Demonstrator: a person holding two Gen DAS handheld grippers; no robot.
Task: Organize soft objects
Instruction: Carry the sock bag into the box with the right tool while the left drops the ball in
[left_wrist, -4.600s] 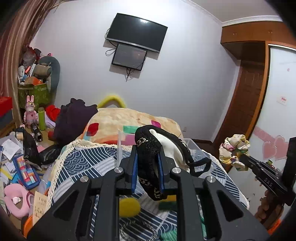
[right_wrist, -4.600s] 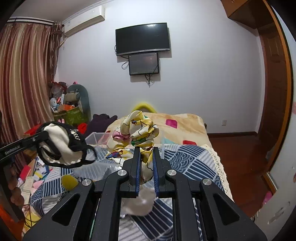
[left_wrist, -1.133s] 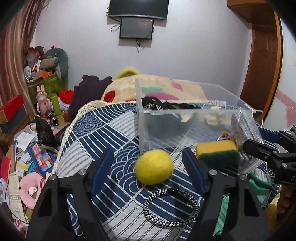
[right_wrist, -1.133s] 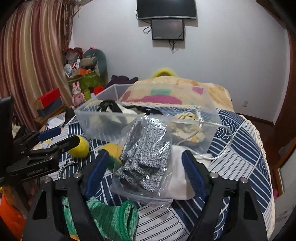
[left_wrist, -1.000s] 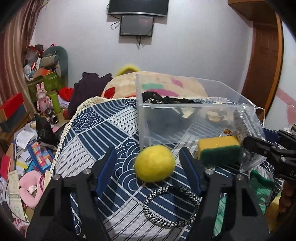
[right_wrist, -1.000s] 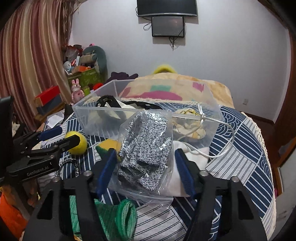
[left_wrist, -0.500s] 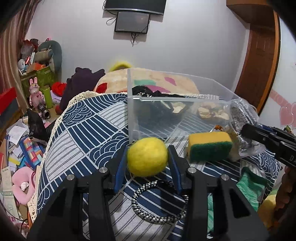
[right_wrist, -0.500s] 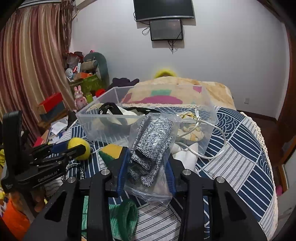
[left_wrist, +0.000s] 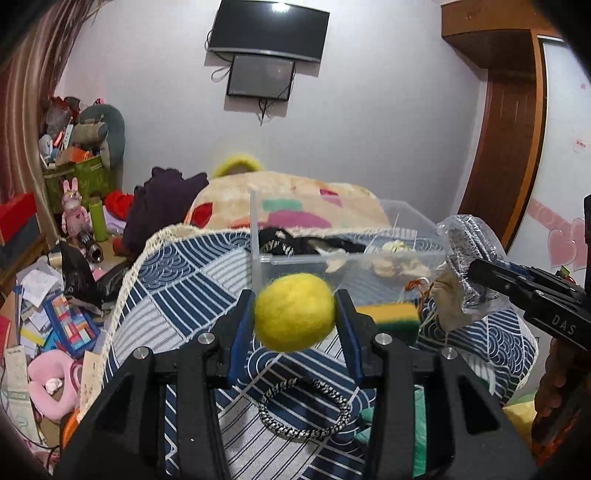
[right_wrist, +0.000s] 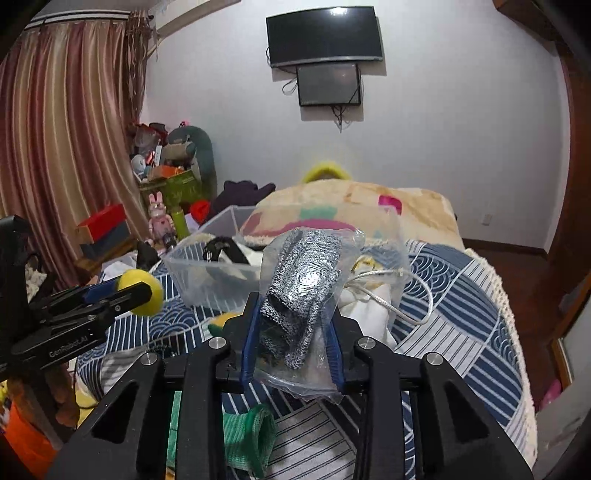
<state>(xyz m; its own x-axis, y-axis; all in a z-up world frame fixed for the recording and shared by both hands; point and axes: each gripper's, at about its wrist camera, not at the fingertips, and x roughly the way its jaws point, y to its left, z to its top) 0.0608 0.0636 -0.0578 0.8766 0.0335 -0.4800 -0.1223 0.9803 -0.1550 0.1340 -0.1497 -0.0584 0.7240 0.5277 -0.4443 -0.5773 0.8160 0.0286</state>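
My left gripper (left_wrist: 295, 319) is shut on a yellow felt ball (left_wrist: 294, 313) and holds it above the bed, in front of the clear plastic bin (left_wrist: 406, 254). My right gripper (right_wrist: 293, 328) is shut on a clear bag with grey knit fabric inside (right_wrist: 303, 280), lifted in front of the bin (right_wrist: 184, 269). The bin holds a black and white item (right_wrist: 229, 253) and a patterned cloth (left_wrist: 391, 258). The left gripper with the ball also shows in the right wrist view (right_wrist: 142, 291). The right gripper with the bag shows in the left wrist view (left_wrist: 469, 269).
A yellow and green sponge (left_wrist: 388, 319), a metal chain bracelet (left_wrist: 306, 410), a green knit item (right_wrist: 247, 439) and a white cord (right_wrist: 413, 295) lie on the blue patterned bedspread (right_wrist: 461, 332). A cluttered floor (left_wrist: 48, 317) lies to the left of the bed.
Both grippers closed, the left on the yellow ball and the right on the bag, and lifted them off the bedspread. Earlier they dropped the black item and patterned cloth into the bin.
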